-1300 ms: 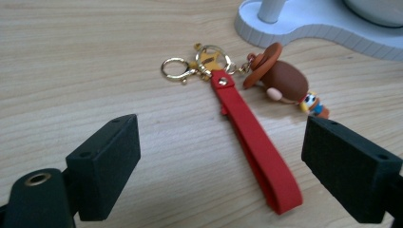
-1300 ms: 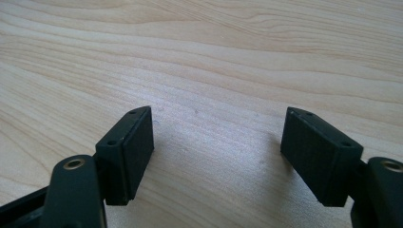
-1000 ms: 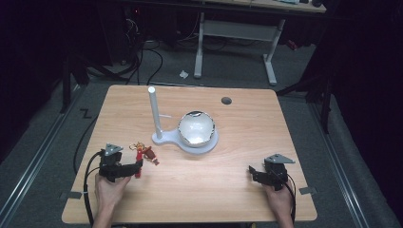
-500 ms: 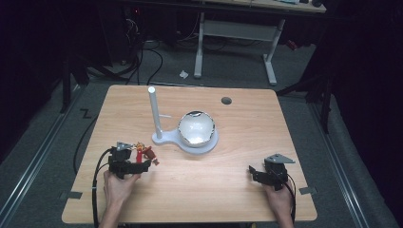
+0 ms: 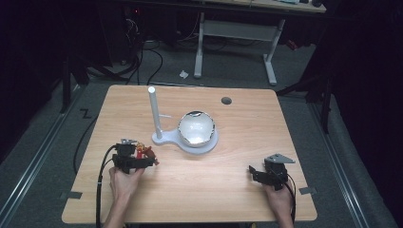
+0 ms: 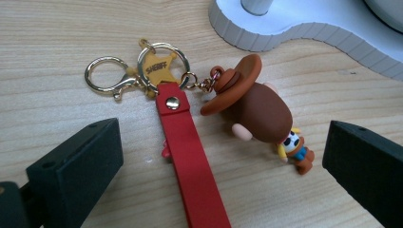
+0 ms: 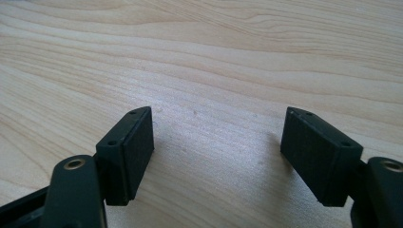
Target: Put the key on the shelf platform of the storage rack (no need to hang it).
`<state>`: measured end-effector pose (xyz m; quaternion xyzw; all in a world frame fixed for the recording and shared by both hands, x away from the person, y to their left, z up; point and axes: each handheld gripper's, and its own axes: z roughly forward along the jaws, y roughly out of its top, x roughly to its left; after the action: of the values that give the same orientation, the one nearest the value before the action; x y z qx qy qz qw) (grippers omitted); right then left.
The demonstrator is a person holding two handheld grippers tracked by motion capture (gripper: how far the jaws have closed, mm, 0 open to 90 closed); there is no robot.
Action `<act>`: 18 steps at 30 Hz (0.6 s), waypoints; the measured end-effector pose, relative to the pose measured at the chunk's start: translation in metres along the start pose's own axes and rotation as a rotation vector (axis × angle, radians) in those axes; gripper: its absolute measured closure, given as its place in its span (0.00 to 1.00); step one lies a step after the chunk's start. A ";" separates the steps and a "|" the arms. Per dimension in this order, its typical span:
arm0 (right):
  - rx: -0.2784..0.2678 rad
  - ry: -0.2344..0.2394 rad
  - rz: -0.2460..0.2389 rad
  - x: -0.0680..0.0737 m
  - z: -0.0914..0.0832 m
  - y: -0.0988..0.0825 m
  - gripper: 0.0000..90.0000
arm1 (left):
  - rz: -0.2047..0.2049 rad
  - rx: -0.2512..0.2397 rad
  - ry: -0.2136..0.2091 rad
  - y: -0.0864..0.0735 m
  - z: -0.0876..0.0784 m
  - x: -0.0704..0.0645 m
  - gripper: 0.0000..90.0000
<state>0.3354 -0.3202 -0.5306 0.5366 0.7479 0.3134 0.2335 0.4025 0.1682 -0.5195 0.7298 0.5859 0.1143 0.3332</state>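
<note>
Left gripper (image 6: 221,156) gaping over the keychain (image 6: 190,118) (red strap between its jaws), right gripper (image 7: 216,152) spread above bare table (image 7: 214,57)

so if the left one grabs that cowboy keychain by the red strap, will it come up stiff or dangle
Probably dangle: the red strap looks thin and flexible. The cowboy figure hangs off a small chain link, so it would likely swing. The rings and sheriff star are loosely joined and may jingle or shift.

Bare wood lies between my right gripper (image 7: 216,142) jaws; just beyond my left gripper (image 6: 223,156), the white moulded stand base (image 6: 304,28) blocks the way forward.
</note>
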 end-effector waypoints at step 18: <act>0.001 0.001 0.001 0.000 0.000 0.000 0.30 | 0.024 0.018 0.078 0.010 0.016 -0.011 0.04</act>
<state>0.3352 -0.3202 -0.5305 0.5367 0.7480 0.3135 0.2328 0.4162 0.1512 -0.5231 0.7348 0.5906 0.1412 0.3021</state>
